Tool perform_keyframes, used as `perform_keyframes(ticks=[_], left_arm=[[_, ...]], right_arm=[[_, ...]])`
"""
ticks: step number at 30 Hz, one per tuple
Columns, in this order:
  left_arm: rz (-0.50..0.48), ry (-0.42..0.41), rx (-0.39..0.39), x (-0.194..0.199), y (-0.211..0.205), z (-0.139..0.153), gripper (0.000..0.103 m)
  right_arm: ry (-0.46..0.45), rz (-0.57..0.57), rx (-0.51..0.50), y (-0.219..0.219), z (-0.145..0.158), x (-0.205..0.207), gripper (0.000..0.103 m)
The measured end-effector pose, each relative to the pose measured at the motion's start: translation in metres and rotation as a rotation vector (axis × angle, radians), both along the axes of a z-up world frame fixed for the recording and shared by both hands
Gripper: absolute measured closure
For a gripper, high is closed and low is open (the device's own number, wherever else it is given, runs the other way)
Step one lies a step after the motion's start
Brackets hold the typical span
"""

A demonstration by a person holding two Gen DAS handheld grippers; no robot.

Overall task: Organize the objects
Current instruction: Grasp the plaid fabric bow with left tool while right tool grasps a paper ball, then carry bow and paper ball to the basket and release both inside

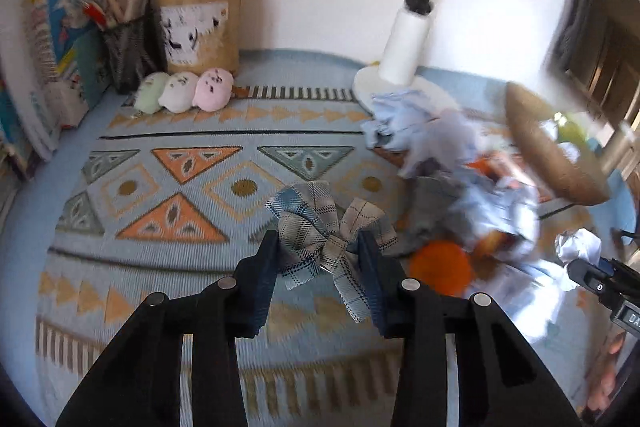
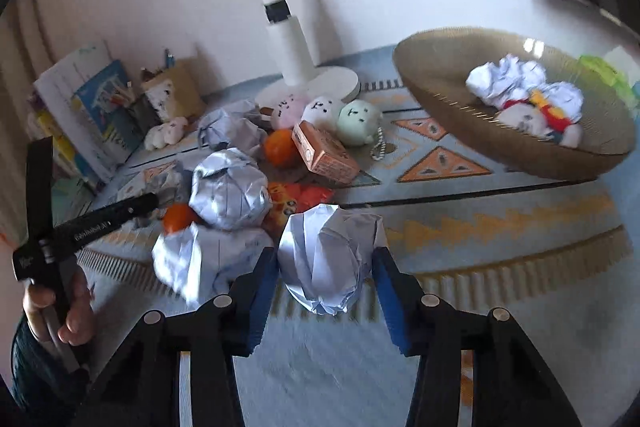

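Observation:
My left gripper (image 1: 318, 247) is shut on a grey-blue plaid fabric bow (image 1: 326, 227) and holds it above the patterned cloth. My right gripper (image 2: 326, 263) is shut on a crumpled white paper ball (image 2: 326, 259), held above the table. A woven basket (image 2: 448, 79) at the right holds crumpled paper (image 2: 504, 79) and small toys. A pile of paper balls (image 2: 228, 187), oranges (image 2: 280, 145), an orange box (image 2: 324, 151) and a snack packet (image 2: 300, 199) lies in the middle.
A white lamp (image 1: 404, 55) stands at the back. Three plush toys (image 1: 184, 93), pen holders (image 1: 200, 27) and books (image 1: 60, 39) line the back left. The basket (image 1: 548, 147) is at right in the left wrist view. Round plush toys (image 2: 324, 115) lie by the lamp base.

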State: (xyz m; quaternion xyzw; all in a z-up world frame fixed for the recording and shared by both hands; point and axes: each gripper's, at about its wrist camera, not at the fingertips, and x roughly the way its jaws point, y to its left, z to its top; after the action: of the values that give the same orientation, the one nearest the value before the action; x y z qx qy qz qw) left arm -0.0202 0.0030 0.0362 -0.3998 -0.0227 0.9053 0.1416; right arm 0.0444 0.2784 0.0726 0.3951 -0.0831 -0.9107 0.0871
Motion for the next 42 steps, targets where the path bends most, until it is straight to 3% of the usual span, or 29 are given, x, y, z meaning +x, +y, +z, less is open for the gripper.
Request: perform_keyframes(ticks=[4, 7, 9, 10, 11, 13, 18, 22, 26, 32, 37, 42], left_arm=[[0.011, 0.033, 0.062, 0.039, 0.002, 0.011, 0.067], [-0.045, 0.032, 0.109, 0.059, 0.012, 0.005, 0.067], [-0.063, 0.042, 0.104, 0.066, 0.017, -0.002, 0.067], [-0.055, 0.041, 0.083, 0.066, 0.019, -0.003, 0.067], [-0.047, 0.071, 0.079, 0.069, 0.019, 0.000, 0.066], [-0.045, 0.091, 0.080, 0.070, 0.018, 0.000, 0.066], [-0.068, 0.099, 0.054, 0.074, 0.024, 0.000, 0.066], [-0.062, 0.098, 0.055, 0.076, 0.023, 0.000, 0.066], [-0.045, 0.095, 0.071, 0.075, 0.020, -0.001, 0.066], [-0.036, 0.108, 0.055, 0.077, 0.021, 0.001, 0.066], [-0.052, 0.154, 0.079, 0.088, 0.032, 0.034, 0.066], [-0.173, 0.230, 0.079, 0.073, 0.101, 0.096, 0.066]], right_arm=[[0.006, 0.106, 0.047, 0.010, 0.001, 0.032, 0.054], [-0.044, 0.150, 0.080, 0.009, -0.011, 0.040, 0.053], [-0.065, 0.154, 0.017, 0.016, -0.018, 0.047, 0.052], [-0.068, 0.160, -0.025, 0.020, -0.020, 0.050, 0.045], [-0.078, 0.160, -0.060, 0.022, -0.023, 0.054, 0.032], [-0.093, 0.128, -0.079, 0.026, -0.028, 0.061, 0.018], [-0.115, 0.056, -0.161, 0.027, -0.028, 0.063, 0.018], [-0.112, -0.029, -0.111, 0.015, -0.027, 0.049, 0.019], [-0.078, -0.068, -0.093, 0.010, -0.027, 0.040, 0.049], [-0.044, -0.045, -0.128, 0.014, -0.024, 0.046, 0.053], [0.059, -0.107, -0.096, 0.057, 0.018, 0.062, 0.053], [0.181, -0.249, -0.075, 0.124, 0.080, 0.057, 0.052]])
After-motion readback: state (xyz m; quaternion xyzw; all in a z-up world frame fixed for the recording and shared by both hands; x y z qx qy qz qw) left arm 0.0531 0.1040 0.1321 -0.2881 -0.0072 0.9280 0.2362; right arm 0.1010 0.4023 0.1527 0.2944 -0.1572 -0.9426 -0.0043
